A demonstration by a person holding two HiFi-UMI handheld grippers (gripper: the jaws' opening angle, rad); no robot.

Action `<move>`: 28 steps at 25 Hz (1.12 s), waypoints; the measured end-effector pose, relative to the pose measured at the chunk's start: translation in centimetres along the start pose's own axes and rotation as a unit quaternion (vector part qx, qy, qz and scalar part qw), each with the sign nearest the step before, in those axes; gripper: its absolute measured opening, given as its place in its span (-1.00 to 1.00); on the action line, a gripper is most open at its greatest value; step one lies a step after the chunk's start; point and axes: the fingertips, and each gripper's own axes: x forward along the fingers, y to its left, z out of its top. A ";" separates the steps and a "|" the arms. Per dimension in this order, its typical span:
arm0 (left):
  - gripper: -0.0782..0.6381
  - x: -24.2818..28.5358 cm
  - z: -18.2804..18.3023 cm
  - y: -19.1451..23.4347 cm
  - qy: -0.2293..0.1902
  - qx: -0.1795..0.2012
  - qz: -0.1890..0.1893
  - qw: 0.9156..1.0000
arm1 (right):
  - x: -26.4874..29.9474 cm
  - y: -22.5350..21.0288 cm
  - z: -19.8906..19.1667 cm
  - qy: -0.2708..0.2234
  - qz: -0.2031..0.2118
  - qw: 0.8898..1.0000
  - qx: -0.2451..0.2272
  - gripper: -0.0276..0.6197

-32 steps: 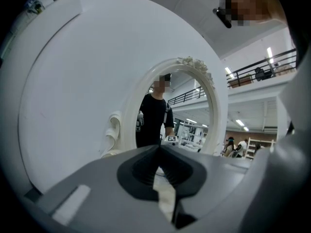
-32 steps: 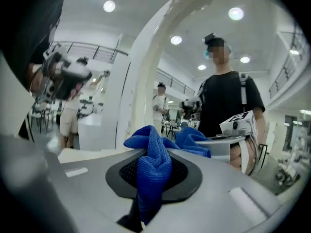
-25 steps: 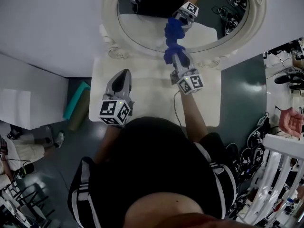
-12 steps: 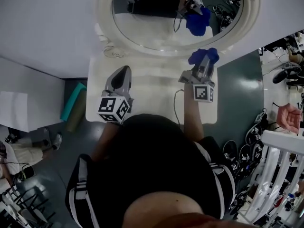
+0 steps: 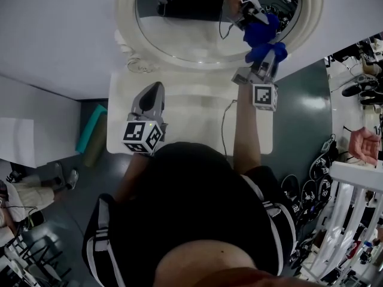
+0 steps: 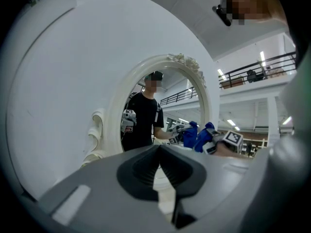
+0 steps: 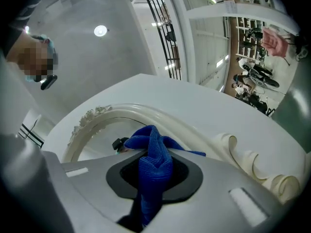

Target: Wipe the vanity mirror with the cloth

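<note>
The oval vanity mirror, in an ornate cream frame (image 5: 127,37), leans against the wall at the back of a white table (image 5: 185,124). My right gripper (image 5: 270,54) is shut on a blue cloth (image 5: 265,51) and holds it against the lower right of the mirror, at the frame's inner edge. The glass (image 5: 191,34) shows the cloth's reflection. In the right gripper view the cloth (image 7: 154,161) bunches between the jaws, with the frame (image 7: 165,119) just beyond. My left gripper (image 5: 153,93) hovers over the table's left part, shut and empty. In its own view the left gripper (image 6: 159,149) faces the mirror frame (image 6: 115,113).
A teal object (image 5: 93,127) lies on the dark floor left of the table, beside a white box (image 5: 30,130). Cables and a white rack (image 5: 353,220) crowd the floor on the right. Another person's hand (image 5: 362,145) shows at the right edge.
My right gripper has carried the cloth from the mirror's lower middle to its lower right, and slightly farther back. The left gripper has stayed where it was.
</note>
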 end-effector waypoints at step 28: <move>-0.76 0.0 -1.2 0.7 0.011 -0.010 0.016 1.000 | 13.3 17.1 6.7 0.037 0.150 0.959 -0.236 -0.78</move>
